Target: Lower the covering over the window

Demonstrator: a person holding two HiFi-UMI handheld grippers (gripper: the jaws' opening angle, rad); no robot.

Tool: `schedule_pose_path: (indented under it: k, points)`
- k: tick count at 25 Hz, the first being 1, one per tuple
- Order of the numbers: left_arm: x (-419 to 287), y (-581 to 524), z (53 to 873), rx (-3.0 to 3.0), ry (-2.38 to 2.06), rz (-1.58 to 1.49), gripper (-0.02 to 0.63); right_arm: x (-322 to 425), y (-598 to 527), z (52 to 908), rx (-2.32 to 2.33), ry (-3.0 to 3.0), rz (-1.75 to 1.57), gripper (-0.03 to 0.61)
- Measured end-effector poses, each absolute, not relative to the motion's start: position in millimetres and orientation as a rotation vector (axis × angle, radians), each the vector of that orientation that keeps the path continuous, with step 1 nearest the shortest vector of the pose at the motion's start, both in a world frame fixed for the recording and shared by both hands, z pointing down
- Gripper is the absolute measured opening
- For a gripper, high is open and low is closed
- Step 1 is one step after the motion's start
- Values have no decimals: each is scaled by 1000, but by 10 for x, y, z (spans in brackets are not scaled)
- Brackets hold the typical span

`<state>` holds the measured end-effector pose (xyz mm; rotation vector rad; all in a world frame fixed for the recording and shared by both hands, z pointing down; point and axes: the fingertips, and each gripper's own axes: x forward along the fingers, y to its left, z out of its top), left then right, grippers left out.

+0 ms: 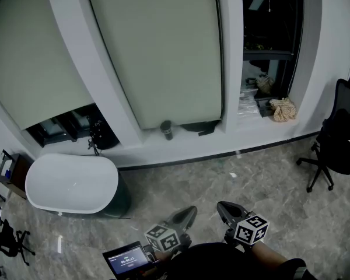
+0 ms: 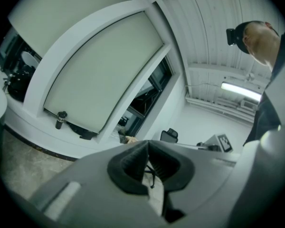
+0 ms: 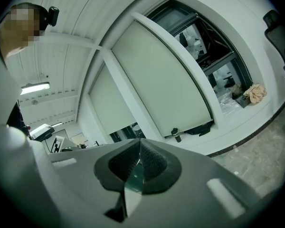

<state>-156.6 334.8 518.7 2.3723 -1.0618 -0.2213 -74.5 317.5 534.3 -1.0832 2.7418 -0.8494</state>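
Window wall (image 1: pixel 231 57), pale blind (image 1: pixel 157 51) nearly down

A black office chair (image 1: pixel 340 134) stands on grey marbled floor (image 1: pixel 251 182).

Head view looking steeply down from well back, both gripper views low and near level, all sharing middle blind (image 1: pixel 157 51), sill cup (image 1: pixel 167 129)

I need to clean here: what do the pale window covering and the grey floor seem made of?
The pale beige window covering looks like matte fabric, probably a roller shade: one flat sheet, no slats, no glare. The grey veined floor looks like polished stone or stone-look tile: marbled veins and a faint sheen.
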Motion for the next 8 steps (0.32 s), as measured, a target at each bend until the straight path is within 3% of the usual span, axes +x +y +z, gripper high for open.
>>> schedule_pose_path:
  k: [8]
  points:
    - [-1586, 3333, 5213, 2374, -1056, -215, 2, -783, 3165, 5349, -1084, 2745, -843, 8]
